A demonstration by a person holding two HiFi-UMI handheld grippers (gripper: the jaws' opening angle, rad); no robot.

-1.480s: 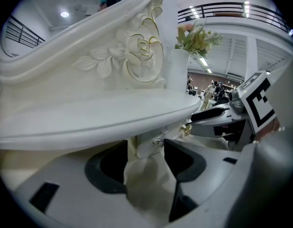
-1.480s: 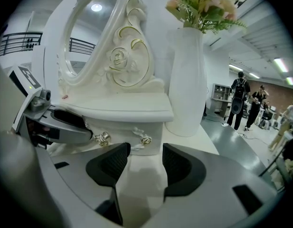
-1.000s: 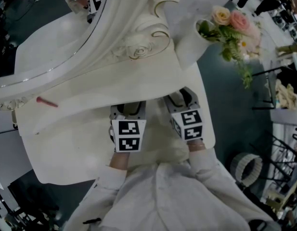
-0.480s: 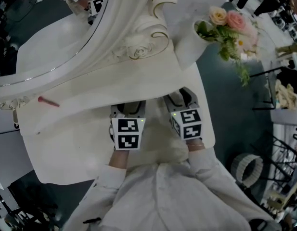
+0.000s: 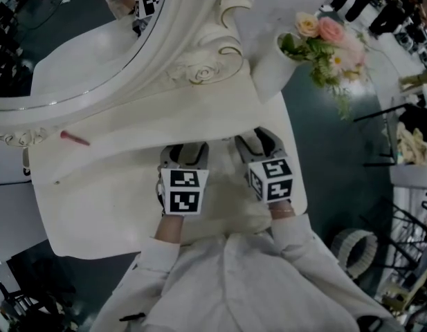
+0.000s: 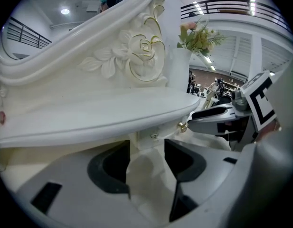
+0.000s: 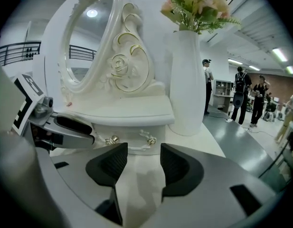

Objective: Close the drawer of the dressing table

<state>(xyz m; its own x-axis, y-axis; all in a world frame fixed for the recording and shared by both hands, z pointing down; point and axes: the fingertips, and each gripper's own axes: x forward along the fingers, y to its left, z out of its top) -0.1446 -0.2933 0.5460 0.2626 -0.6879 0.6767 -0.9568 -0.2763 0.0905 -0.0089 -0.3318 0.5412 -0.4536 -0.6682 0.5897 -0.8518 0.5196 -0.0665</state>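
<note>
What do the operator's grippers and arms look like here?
The left tongs and right tongs have pale grey moulded bodies and dark ribbed pads. Each carries a white cube with black square markers. The person wears white long sleeves. No cables visible.

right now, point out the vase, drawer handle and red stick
vase (image 7: 186, 80), right gripper view, mid body
drawer handle (image 7: 151, 140), right gripper view, right gold knob
red stick (image 5: 75, 138), head view, its middle

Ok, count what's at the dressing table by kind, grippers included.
Grippers (left gripper, right gripper): 2
vase of flowers: 1
mirror: 1
small pink item: 1
Total: 5
</note>
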